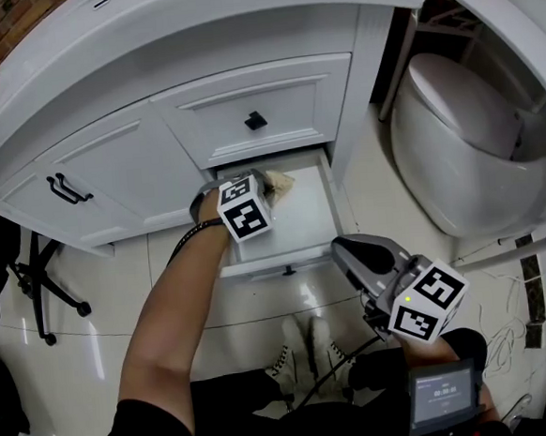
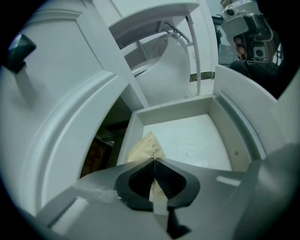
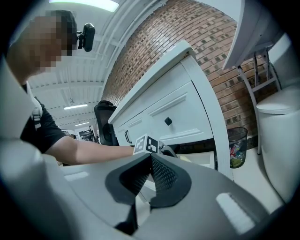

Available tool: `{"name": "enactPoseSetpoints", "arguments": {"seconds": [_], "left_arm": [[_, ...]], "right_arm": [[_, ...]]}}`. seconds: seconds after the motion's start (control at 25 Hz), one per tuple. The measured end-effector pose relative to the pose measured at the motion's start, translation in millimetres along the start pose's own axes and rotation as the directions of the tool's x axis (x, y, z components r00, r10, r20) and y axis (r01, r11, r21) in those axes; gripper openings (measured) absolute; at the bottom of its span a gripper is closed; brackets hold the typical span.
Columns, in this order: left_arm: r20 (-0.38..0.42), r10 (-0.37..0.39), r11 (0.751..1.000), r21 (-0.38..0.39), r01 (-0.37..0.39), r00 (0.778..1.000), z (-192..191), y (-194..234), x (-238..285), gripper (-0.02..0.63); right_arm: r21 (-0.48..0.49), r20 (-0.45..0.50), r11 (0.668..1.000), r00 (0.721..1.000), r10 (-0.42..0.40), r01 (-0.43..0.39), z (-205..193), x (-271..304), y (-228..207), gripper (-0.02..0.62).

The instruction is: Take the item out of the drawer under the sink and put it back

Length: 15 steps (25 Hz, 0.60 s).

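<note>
The left gripper [image 1: 263,190] is reaching into the open drawer [image 1: 303,221] under the sink. Its jaws are pinching tight on a thin edge of the small yellow packet [image 2: 146,147], which is staying near the back of the drawer. Over to the right, the right gripper [image 1: 349,253] is waiting in front of the drawer, with its jaws pressed together and nothing in them. Since the left jaws are biting only a little bit of the packet, it could be slipping out and dropping, or catching on the drawer above.
</note>
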State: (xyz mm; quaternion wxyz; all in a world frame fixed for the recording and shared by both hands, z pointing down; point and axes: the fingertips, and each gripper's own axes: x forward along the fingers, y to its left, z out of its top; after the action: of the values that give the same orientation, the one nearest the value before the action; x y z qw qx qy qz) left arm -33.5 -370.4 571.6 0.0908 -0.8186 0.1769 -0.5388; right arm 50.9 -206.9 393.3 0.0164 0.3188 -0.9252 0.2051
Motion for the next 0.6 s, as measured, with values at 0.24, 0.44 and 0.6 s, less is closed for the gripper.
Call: {"name": "enactPoseSetpoints", "arguments": {"seconds": [0.24, 0.44, 0.6], "left_arm": [[0.067, 0.077, 0.997, -0.016, -0.076, 0.995, 21.8, 3.7, -43.0, 0.006], [0.124, 0.130, 0.991, -0.051, -0.124, 0.984, 35.2, 0.0, -86.5, 0.006], [0.202, 0.180, 0.976, -0.156, -0.150, 0.963, 40.4, -7.9, -125.3, 0.006]], "right_arm": [[-0.027, 0.009, 1.000, 1.000, 0.001, -0.001, 9.3, -6.4, 11.8, 0.008], [-0.046, 0.028, 0.999, 1.000, -0.002, 0.003, 18.7, -11.9, 23.7, 0.008], [-0.054, 0.041, 0.999, 0.999, 0.002, 0.000, 25.4, -15.2, 33.6, 0.008]]}}
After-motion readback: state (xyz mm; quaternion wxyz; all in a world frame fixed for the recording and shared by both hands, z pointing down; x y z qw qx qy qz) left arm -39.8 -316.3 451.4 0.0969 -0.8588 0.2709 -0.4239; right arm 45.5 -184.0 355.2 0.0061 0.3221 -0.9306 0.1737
